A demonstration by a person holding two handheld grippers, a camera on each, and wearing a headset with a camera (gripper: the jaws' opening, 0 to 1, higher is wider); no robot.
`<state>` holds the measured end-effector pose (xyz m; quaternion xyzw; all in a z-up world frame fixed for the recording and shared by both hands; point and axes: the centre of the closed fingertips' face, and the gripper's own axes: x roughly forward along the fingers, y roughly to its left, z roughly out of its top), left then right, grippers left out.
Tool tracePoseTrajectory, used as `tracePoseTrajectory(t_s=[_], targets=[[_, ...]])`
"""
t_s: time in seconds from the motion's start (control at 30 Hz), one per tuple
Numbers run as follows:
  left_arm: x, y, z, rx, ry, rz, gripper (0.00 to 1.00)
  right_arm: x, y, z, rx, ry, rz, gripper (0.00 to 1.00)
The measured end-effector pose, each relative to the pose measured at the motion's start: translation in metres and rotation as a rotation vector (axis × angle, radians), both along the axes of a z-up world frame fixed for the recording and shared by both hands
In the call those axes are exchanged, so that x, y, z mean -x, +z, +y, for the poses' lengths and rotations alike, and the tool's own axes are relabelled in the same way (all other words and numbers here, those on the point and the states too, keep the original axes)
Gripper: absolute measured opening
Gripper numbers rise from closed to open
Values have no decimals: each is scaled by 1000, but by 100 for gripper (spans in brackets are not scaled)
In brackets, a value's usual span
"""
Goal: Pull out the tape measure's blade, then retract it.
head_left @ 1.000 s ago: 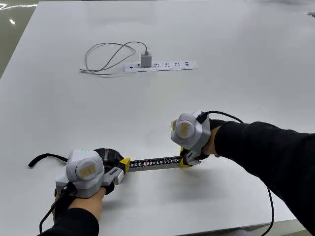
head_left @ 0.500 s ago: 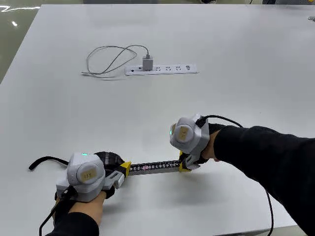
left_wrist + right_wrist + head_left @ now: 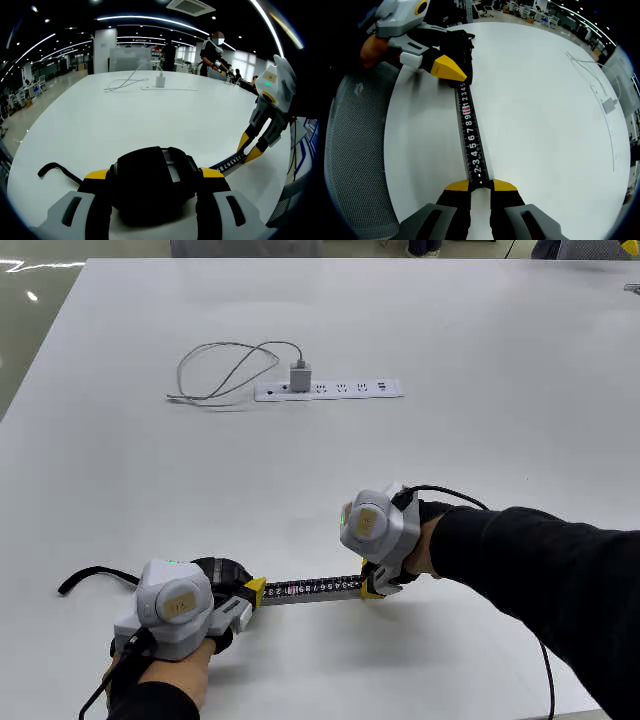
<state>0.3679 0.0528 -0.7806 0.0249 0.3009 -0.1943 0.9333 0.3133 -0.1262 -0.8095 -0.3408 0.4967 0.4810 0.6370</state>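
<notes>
Jaws of the right gripper (image 3: 481, 186) are pinched together on the free end of the blade (image 3: 471, 145), their yellow tips closing over the numbered strip from either side. From there the blade runs straight and low over the white table (image 3: 450, 440) to the tape measure (image 3: 222, 572). Its black case is clamped between the yellow-tipped jaws of the left gripper (image 3: 155, 173), near the table's front edge. A black strap (image 3: 95, 575) trails from the case on the side away from the blade and lies curled on the table. Well apart from both grippers, toward the far side, lies a white power strip (image 3: 330, 389) with a grey charger (image 3: 300, 373) plugged in and its cable (image 3: 215, 365) looped beside it. Beyond the table edge in the right gripper view is a grey mesh surface (image 3: 355, 150), possibly a chair seat.
</notes>
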Motion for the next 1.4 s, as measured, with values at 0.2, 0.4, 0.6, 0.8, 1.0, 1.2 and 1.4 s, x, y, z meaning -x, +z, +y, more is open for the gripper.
tracePoseTrajectory(t_s=[0.2, 0.4, 0.6, 0.8, 1.0, 1.2, 1.4], targets=[[0, 0, 0, 0, -1, -1, 65, 0, 0, 2, 9, 15, -1, 10], [0, 0, 0, -6, 0, -3, 65, 0, -1, 3, 2, 1, -2, 10], [0, 0, 0, -4, -2, 9, 65, -1, -1, 5, -2, -5, 2, 10], [0, 0, 0, -3, 0, 5, 65, -1, -1, 7, -1, -5, 5, 10], [0, 1, 0, -3, 1, 3, 65, -1, -1, 9, -2, -4, 5, 10], [0, 1, 0, -2, 1, -1, 65, -1, -1, 11, -5, -7, -1, 10], [0, 1, 0, -3, 1, -1, 65, -2, -1, 13, -7, -9, -3, 10]])
